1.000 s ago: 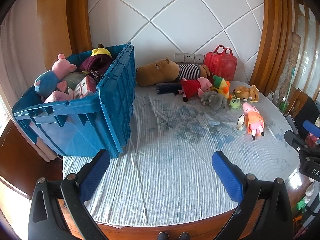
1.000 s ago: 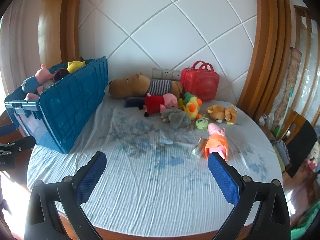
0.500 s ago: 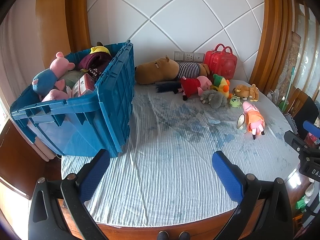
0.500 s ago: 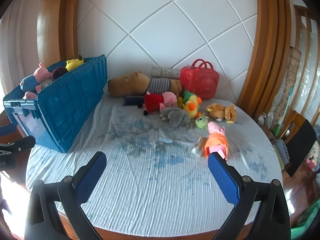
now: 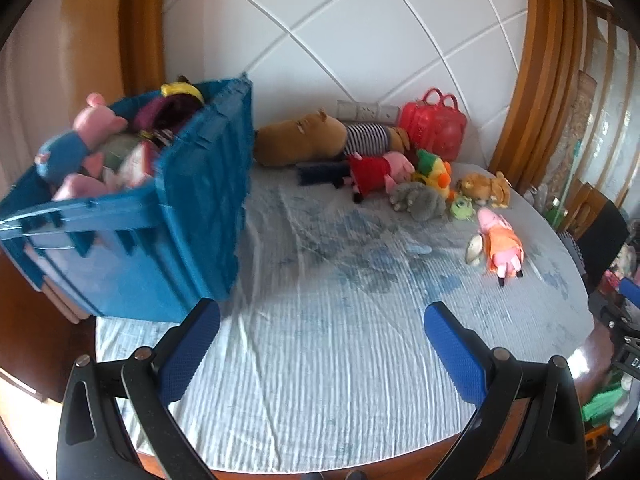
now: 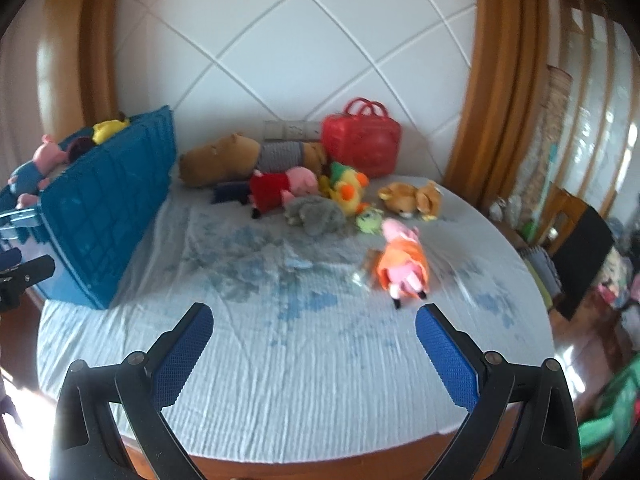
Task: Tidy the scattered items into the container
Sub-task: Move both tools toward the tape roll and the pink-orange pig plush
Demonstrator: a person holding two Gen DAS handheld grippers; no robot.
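Both my claws, left gripper (image 5: pixel 322 312) and right gripper (image 6: pixel 314 314), gape wide and empty above the tablecloth (image 6: pixel 280 360), with the blue crate (image 5: pixel 168 248) ahead-left of them and the orange-dressed pig plush (image 6: pixel 402 266) just ahead-right of the right one.

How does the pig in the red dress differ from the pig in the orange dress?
The pig in the red dress lies at the back in the cluster, against the grey plush and the brown plush; the pig in the orange dress lies apart, nearer the grippers. The red one lies sideways, head to the right; the orange one points its feet at the camera. Both are pink-headed plush pigs, still outside the blue crate.
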